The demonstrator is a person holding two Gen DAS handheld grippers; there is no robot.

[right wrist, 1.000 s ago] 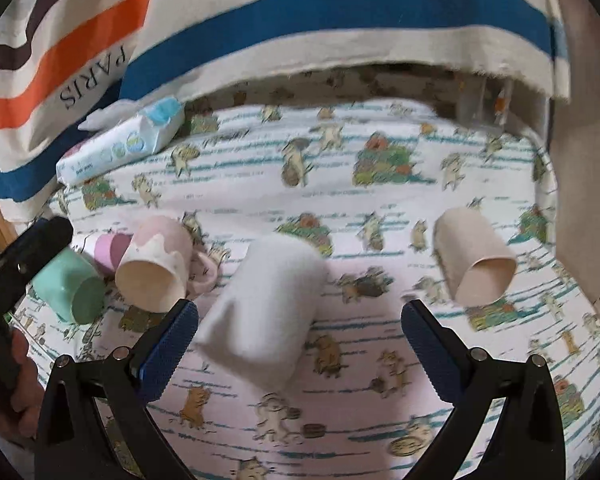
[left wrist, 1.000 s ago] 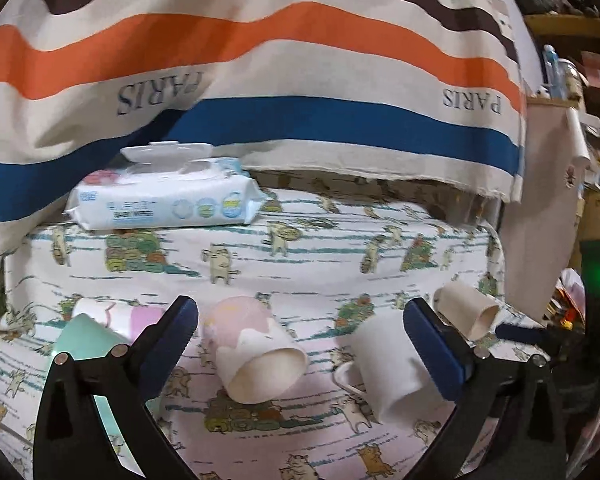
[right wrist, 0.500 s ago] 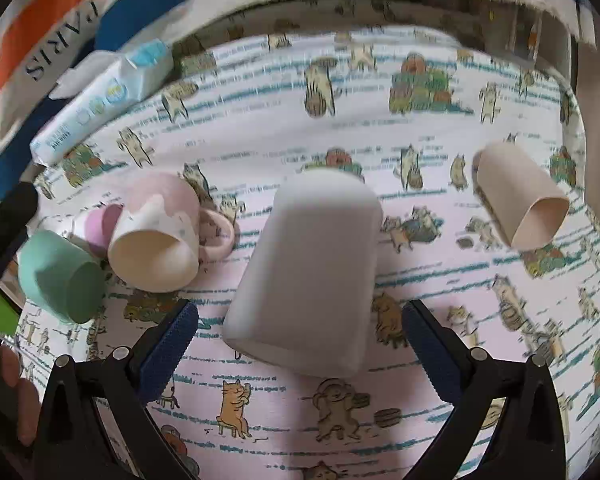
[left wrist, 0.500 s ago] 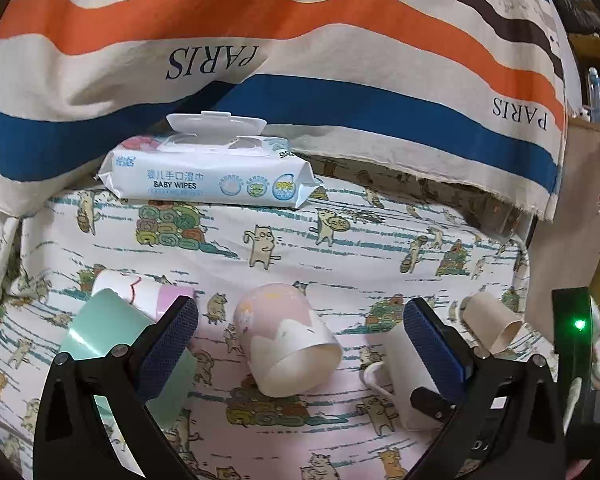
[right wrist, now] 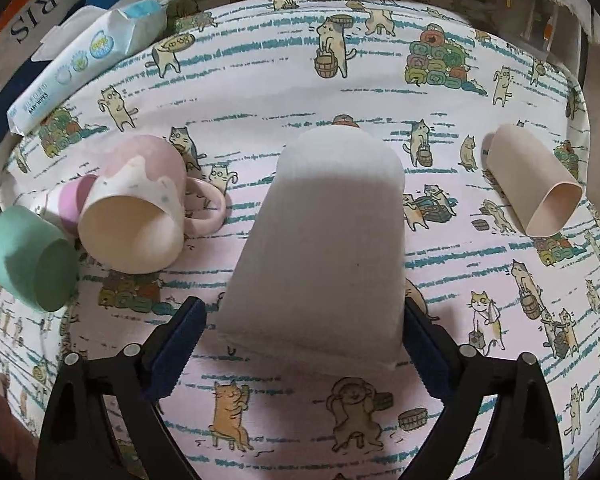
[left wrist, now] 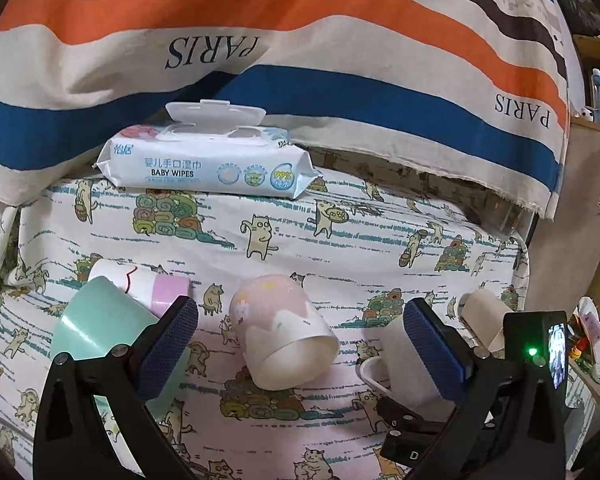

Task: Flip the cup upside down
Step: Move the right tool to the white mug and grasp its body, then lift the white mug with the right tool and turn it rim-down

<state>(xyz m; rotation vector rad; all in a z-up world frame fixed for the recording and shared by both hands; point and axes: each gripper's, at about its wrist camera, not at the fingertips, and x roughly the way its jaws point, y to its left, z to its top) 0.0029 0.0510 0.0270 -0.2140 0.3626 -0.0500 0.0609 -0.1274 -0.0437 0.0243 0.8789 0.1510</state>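
- Left wrist view: your left gripper [left wrist: 298,342] hung spread and empty above the cat-print cloth [left wrist: 340,232], with the pink mug [left wrist: 280,330] on its side between the pads but untouched. The white mug [left wrist: 404,364] lay partly hidden behind your right pad.
- Right wrist view: your right gripper [right wrist: 304,346] stood released, straddling the white mug [right wrist: 324,248] near its rim, not clamping it. Closing so near the rim risked the ribbed wall slipping or rolling away on soft fabric.
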